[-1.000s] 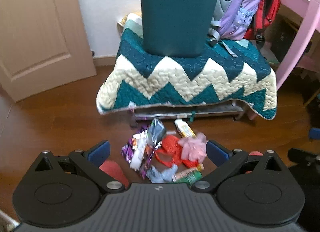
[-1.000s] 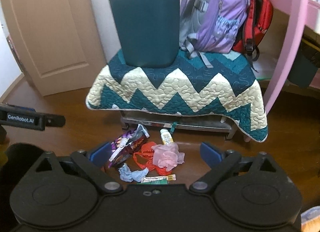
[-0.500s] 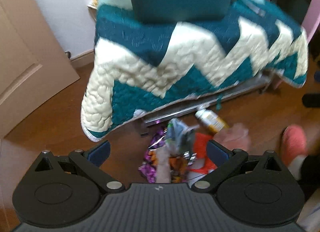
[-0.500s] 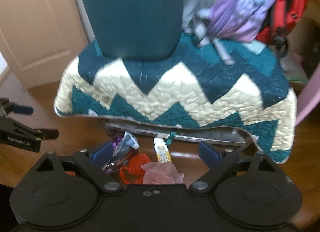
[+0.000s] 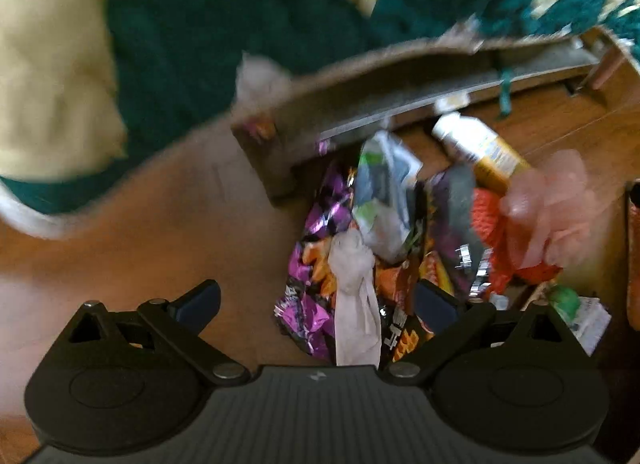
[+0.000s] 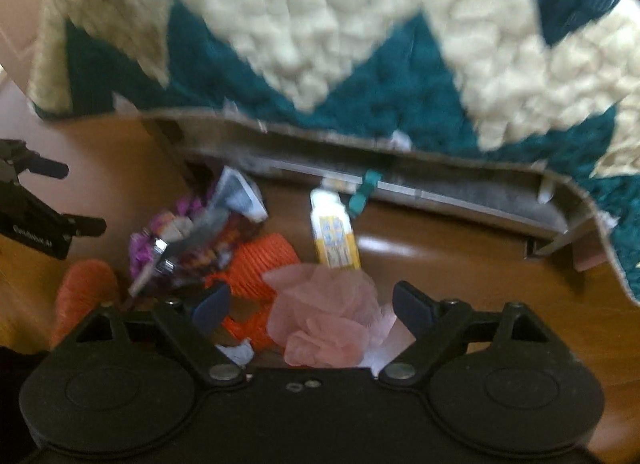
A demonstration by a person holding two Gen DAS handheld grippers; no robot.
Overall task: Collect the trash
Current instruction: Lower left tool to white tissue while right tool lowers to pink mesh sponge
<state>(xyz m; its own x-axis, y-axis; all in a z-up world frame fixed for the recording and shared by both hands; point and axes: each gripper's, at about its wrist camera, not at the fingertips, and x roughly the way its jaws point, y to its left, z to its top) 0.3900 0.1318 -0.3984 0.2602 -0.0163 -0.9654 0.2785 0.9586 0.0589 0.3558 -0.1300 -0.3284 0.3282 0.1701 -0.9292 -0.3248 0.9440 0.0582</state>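
**Two tools over the trash**

Left wrist view: the left tool gapes empty around a white tissue, lower centre, ready to pinch.

Right wrist view: the right tool gapes empty, straddling pink netting on the floor.

Your left tool points down toward the floor, its two blue-tipped fingers spread wide with nothing gripped between them. Your right tool is angled downward too, its fingers likewise wide apart and empty. From the right wrist, your left tool shows at the left edge.
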